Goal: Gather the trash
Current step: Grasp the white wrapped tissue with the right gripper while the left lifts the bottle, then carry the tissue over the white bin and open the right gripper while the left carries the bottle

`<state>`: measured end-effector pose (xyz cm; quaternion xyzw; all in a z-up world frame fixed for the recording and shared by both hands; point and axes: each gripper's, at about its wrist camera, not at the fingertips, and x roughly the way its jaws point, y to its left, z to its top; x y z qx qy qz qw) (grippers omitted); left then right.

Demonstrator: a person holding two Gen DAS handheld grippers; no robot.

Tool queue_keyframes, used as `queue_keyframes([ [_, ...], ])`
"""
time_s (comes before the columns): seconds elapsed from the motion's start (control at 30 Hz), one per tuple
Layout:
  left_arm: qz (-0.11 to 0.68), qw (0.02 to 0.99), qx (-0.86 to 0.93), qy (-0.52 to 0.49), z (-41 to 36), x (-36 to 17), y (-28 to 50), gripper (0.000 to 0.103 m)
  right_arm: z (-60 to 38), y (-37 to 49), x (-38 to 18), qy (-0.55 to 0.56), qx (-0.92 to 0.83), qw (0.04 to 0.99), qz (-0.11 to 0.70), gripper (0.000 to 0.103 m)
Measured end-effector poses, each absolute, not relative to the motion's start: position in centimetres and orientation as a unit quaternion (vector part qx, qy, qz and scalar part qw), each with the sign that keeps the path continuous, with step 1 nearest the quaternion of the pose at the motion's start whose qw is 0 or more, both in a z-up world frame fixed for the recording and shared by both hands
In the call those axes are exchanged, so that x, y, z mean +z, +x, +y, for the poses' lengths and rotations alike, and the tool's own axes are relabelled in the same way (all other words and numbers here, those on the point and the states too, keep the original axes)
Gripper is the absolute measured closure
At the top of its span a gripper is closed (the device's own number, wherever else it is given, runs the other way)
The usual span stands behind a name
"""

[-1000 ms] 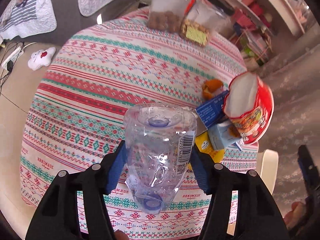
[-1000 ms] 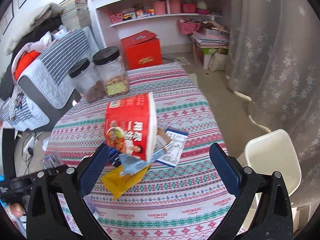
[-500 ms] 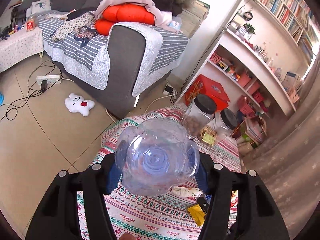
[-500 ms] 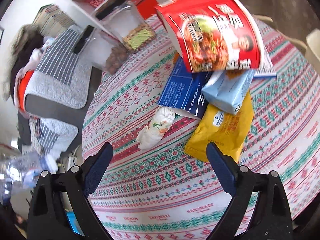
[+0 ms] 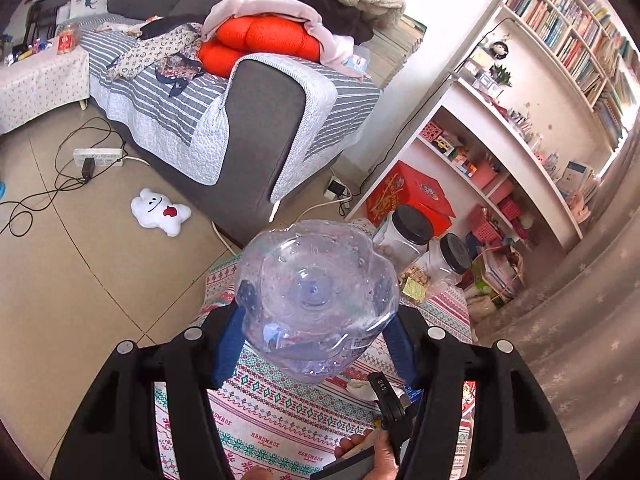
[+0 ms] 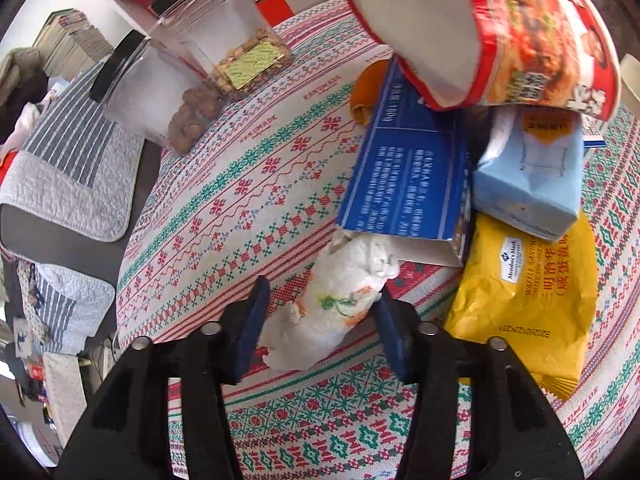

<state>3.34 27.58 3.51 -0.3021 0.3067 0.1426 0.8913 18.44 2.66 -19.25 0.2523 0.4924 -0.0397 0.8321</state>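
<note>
Left wrist view, left gripper [image 5: 316, 340] clamped on clear plastic bottle [image 5: 316, 300] (base facing camera), right gripper [image 6: 320, 320] jaws apart around crumpled white wrapper [image 6: 332, 300] on patterned tablecloth [image 6: 240, 200].

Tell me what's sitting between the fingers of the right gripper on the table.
A crumpled white wrapper lies between the right gripper fingers, shown in the right wrist view; whether they touch it is unclear.

Tiled floor [image 5: 80, 272], grey striped sofa [image 5: 248, 120], white bookshelves [image 5: 532, 128], patterned tablecloth [image 6: 248, 184].
</note>
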Motion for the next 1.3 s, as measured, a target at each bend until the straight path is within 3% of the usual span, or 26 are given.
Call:
queue_keyframes([
  [0.13,0.308,0.888,0.150,-0.306,28.0,3.3,3.2,0.043,3.7,18.5,-18.7,0.237,-0.006,0.837,0.493,0.073],
  [0.33,0.303,0.888,0.168,-0.303,28.6,3.3,2.7,0.043,7.1,18.0,-14.7,0.184,0.085,0.865,0.459,0.074],
  [0.8,0.275,0.903,0.177,-0.278,26.7,3.9,3.1,0.043,5.9,14.0,0.8,0.082,0.181,0.941,0.273,0.074],
  [1.3,0.219,0.938,0.153,-0.223,19.0,5.3,4.3,0.043,-2.3,8.8,4.9,0.057,0.114,0.975,0.180,0.074],
])
